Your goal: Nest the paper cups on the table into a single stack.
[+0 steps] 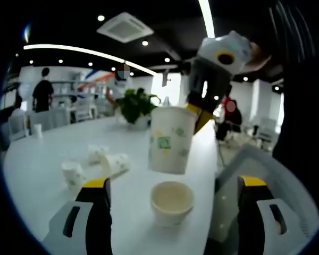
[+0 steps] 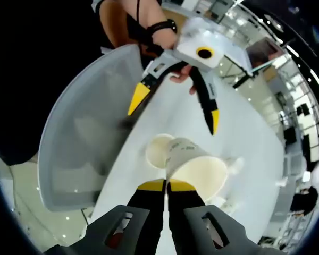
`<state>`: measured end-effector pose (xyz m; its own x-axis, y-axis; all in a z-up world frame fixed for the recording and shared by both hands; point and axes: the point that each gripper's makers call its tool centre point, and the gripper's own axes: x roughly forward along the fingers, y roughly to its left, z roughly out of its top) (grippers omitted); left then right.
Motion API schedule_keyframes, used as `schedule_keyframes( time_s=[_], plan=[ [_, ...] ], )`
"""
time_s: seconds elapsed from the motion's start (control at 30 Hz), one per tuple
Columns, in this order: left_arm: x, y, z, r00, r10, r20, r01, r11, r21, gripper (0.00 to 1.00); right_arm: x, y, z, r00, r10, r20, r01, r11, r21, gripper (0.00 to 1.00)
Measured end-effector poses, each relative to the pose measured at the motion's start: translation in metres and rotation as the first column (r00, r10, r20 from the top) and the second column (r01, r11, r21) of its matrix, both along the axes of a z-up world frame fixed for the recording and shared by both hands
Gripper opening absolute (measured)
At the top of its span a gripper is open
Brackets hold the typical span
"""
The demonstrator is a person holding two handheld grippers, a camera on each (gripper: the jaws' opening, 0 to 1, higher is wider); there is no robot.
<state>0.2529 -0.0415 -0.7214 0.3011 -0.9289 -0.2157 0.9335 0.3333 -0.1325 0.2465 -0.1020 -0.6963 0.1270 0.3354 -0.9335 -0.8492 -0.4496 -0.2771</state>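
1. Nearest in the left gripper view, the left gripper had its jaws spread wide with nothing between them, one to each side of an upright cup standing on the white bench but not touching it.
2. Just above that cup, the right gripper held a second cup by its rim, hanging mouth-up and slightly tilted, apart from the cup below.
3. In the right gripper view, the right gripper's jaws were closed tight on the rim of the held cup, with the standing cup just past it and the open left gripper beyond.
4. Farther along the bench, a small upright cup stood beside two cups lying on their sides.
5. Near the far edge stood another small cup and a potted plant.
6. A grey chair sat beside the bench.
7. Judging by this, the nesting had barely begun: no stack was visible yet, the held cup was poised to go into the standing one, and several loose cups were left to gather.
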Motion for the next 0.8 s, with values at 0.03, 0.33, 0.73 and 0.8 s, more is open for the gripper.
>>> schedule_keyframes(
  time_s=[0.03,0.33,0.73,0.8],
  plan=[
    [-0.001,0.000,-0.001,1.000,0.000,-0.009,0.000,1.000,-0.006,0.98,-0.001,-0.001,-0.006,0.999,0.040,0.020,-0.039,0.998,-0.047,0.00],
    [-0.003,-0.002,-0.005,1.000,-0.011,-0.028,0.011,1.000,-0.003,0.98,-0.008,0.000,-0.014,0.993,0.114,0.021,-0.110,0.985,-0.133,0.00],
    [-0.005,0.000,-0.010,0.999,-0.005,-0.052,0.005,1.000,-0.007,0.99,-0.012,0.007,-0.026,0.985,0.174,0.014,-0.169,0.970,-0.173,0.00],
    [-0.006,0.000,-0.010,0.998,-0.005,-0.056,0.005,1.000,-0.006,0.99,-0.012,0.009,-0.028,0.984,0.178,0.016,-0.173,0.969,-0.174,0.00]
  ],
)
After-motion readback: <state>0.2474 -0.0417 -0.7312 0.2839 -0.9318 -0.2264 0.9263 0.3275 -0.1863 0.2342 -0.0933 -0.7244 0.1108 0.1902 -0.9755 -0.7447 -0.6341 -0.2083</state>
